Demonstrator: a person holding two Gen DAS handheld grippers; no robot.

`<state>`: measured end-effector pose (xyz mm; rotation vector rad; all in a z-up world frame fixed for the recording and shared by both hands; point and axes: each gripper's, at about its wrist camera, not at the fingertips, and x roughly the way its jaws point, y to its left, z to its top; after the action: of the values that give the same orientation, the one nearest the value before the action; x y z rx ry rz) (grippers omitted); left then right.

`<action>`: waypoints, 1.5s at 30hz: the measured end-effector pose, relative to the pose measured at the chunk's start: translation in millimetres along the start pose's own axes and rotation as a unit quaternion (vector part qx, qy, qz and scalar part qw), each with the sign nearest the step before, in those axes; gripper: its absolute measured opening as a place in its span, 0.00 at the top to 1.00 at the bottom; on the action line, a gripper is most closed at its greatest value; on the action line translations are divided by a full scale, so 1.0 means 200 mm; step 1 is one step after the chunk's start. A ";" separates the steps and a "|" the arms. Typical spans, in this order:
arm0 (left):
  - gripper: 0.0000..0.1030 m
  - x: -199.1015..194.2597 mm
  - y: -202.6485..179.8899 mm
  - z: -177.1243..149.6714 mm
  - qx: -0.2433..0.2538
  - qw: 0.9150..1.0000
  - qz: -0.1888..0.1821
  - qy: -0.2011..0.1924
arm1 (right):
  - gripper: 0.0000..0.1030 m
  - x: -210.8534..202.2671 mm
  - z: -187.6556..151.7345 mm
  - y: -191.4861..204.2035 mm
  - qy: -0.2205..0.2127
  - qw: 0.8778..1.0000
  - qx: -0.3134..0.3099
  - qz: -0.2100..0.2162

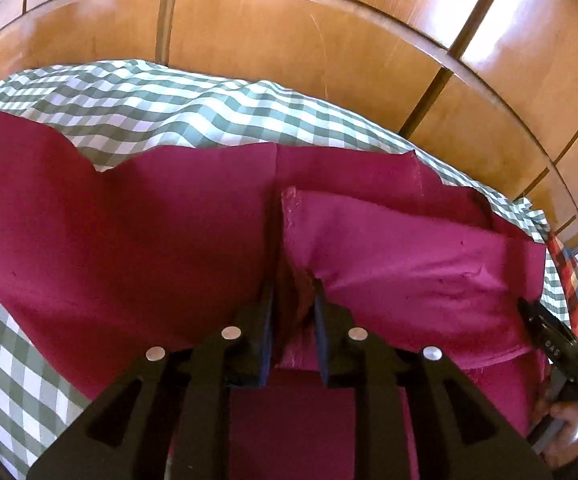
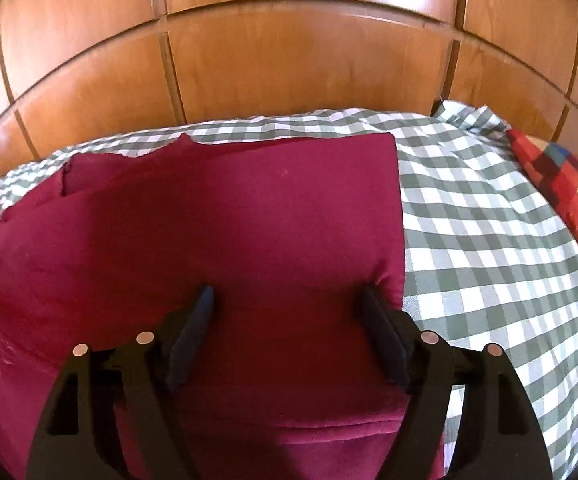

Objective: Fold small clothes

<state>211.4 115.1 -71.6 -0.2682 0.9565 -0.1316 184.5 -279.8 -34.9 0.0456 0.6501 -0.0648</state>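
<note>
While the magenta garment [image 1: 149, 232] fills the frame's centre on the checked sheet [image 1: 137, 96], the left claw [image 1: 293, 292] stands nearly closed around a raised fold. The right claw [image 2: 285, 300] gapes wide over the garment's right edge, gripping nothing; bare sheet lies rightward.

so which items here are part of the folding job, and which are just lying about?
Job:
- magenta garment
- left hand-held gripper, fold of the garment between its narrow jaws
- right hand-held gripper, jaws wide over the garment

Lying about:
- green checked sheet
- red plaid cloth
- wooden wardrobe
</note>
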 end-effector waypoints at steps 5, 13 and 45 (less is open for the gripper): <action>0.67 -0.12 0.09 -0.05 -0.038 0.999 -0.035 0.000 | 0.26 -0.01 0.00 0.00 -0.001 1.000 0.001 0.001; 0.58 -0.42 0.59 -0.27 -0.185 0.981 -0.057 -0.017 | 0.26 -0.01 0.00 0.01 -0.005 1.000 -0.005 -0.009; 0.89 -0.61 1.19 -0.01 -0.088 0.961 0.261 -0.036 | 0.23 -0.01 0.00 0.03 -0.006 1.000 -0.009 -0.021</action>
<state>138.4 371.7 -43.7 -0.1753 0.9397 0.4469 183.4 -273.7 -33.1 0.0143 0.6395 -0.1004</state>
